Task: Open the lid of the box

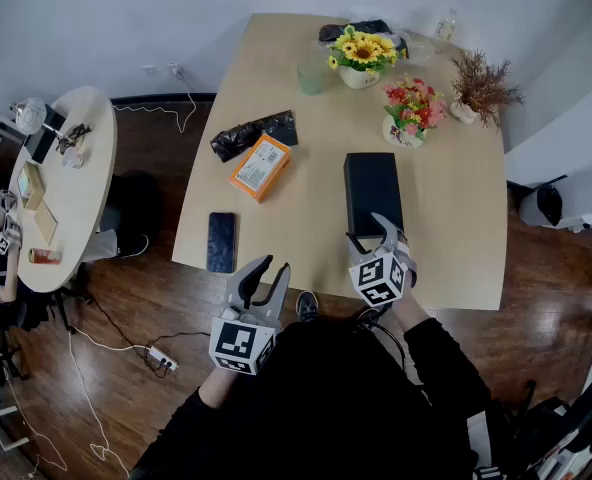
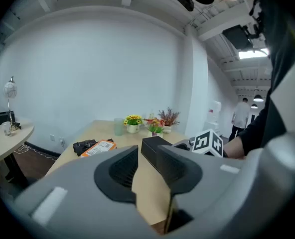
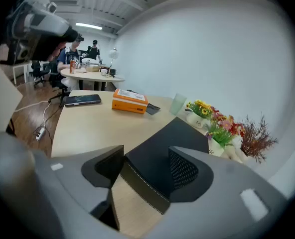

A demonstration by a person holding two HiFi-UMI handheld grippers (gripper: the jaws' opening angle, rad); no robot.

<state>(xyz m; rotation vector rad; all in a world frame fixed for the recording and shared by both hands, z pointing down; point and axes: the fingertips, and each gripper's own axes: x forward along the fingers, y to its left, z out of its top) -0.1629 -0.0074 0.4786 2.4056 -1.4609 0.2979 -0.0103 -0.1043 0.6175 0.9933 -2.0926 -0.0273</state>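
A long black box (image 1: pixel 372 190) lies closed on the wooden table (image 1: pixel 276 218), its near end by the front edge. My right gripper (image 1: pixel 369 230) stands open at that near end. In the right gripper view the box's near corner (image 3: pixel 152 158) sits between the right gripper's (image 3: pixel 142 166) spread jaws, and I see no pad pressing on it. My left gripper (image 1: pixel 274 264) hangs off the table's front edge, left of the box, jaws a little apart. Nothing is between the left gripper's (image 2: pixel 145 168) jaws; the box (image 2: pixel 155 148) shows just beyond them.
An orange carton (image 1: pixel 261 166), a black bag (image 1: pixel 253 133) and a dark phone (image 1: pixel 221 241) lie left of the box. Flower pots (image 1: pixel 411 111) and a green cup (image 1: pixel 312 76) stand at the far end. A round side table (image 1: pixel 66 183) and floor cables are at the left.
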